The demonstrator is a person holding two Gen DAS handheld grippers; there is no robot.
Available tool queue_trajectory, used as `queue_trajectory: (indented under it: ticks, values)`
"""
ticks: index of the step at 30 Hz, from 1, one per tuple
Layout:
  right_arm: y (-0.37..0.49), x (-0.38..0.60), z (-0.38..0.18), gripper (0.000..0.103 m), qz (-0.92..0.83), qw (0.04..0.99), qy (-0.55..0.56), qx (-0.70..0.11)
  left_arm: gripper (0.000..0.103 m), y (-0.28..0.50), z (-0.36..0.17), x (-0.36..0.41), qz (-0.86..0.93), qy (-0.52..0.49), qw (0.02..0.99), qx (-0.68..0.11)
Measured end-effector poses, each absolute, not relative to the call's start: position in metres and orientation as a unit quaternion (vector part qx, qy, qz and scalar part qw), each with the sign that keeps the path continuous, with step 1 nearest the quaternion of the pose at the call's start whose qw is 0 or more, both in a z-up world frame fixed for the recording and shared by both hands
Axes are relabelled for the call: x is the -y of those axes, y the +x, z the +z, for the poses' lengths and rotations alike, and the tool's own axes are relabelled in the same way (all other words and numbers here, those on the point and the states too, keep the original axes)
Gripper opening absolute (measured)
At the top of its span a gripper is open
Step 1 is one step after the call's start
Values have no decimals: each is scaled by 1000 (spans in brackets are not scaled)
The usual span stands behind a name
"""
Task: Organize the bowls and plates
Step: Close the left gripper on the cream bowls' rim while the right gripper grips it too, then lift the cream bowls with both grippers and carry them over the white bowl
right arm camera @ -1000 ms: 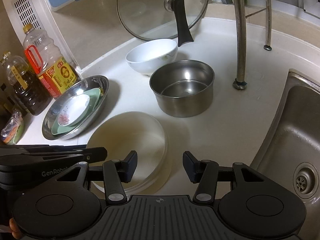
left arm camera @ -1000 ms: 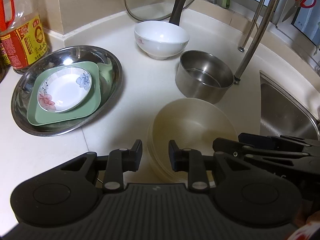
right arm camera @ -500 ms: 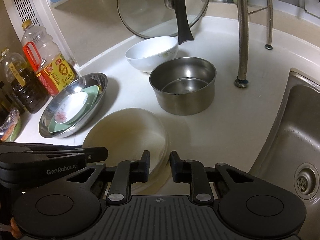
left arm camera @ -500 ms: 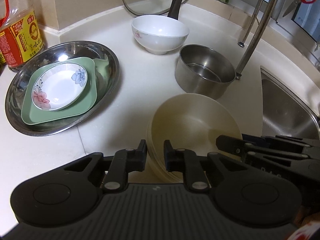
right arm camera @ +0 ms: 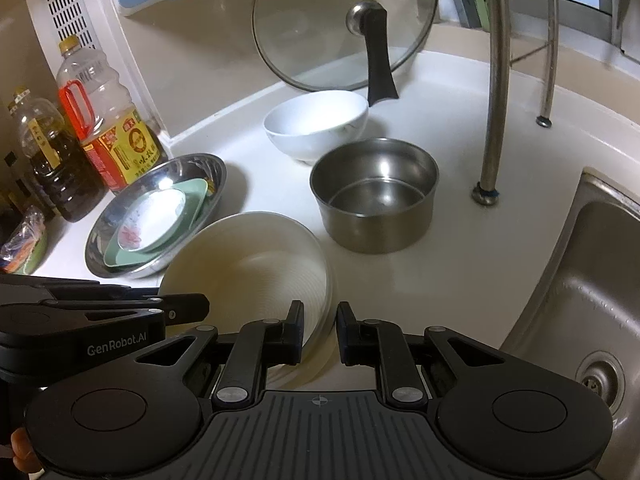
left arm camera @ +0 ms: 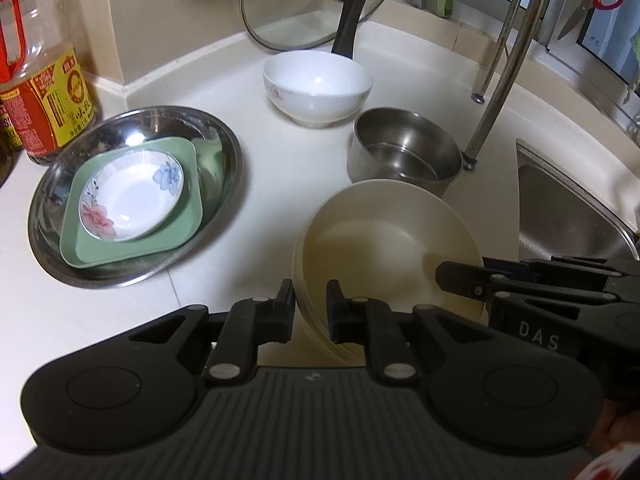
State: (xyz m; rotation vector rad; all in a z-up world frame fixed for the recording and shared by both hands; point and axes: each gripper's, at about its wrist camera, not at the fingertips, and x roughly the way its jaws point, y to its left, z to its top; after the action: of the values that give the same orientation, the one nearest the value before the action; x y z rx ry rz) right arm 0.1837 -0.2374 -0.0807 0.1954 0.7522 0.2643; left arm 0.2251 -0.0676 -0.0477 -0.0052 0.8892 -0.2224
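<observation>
A cream ribbed bowl (left arm camera: 384, 240) is held off the counter, tilted, by both grippers. My left gripper (left arm camera: 311, 306) is shut on its near left rim. My right gripper (right arm camera: 319, 330) is shut on its near right rim; the cream bowl also shows in the right wrist view (right arm camera: 256, 268). A steel basin (left arm camera: 224, 148) at the left holds a green square plate (left arm camera: 188, 228) with a small flowered saucer (left arm camera: 128, 200) on it. A white bowl (left arm camera: 318, 84) and a steel pot (left arm camera: 404, 152) stand behind.
A glass lid (right arm camera: 344, 24) leans on the back wall. Oil bottles (right arm camera: 108, 128) stand at the far left. A steel sink (right arm camera: 592, 288) lies at the right, with a metal rack leg (right arm camera: 494, 92) beside the pot.
Both grippers have closed on the cream bowl's rim and lifted it, so it now tilts up toward the cameras. Other dishes have not moved.
</observation>
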Motion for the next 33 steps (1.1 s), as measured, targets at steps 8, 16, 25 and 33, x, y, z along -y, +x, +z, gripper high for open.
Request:
queue_trajectory:
  ticks: [8,16,25,33]
  values:
    - [194,234,-68,17,135,921,91,-354,14,235,-34,65,-105,-2,904,-416]
    - [217,230,-53,17,134,926,86,-341,14,257,-20,62,-108,-2,910,-401]
    - [250,230,-32,17,123,932,90,-329,14,292,-2,57,-120,-3,917,-380]
    - [279,228,-12,17,105,942,84,-308,14,326,14,59,-132,3,924,-360]
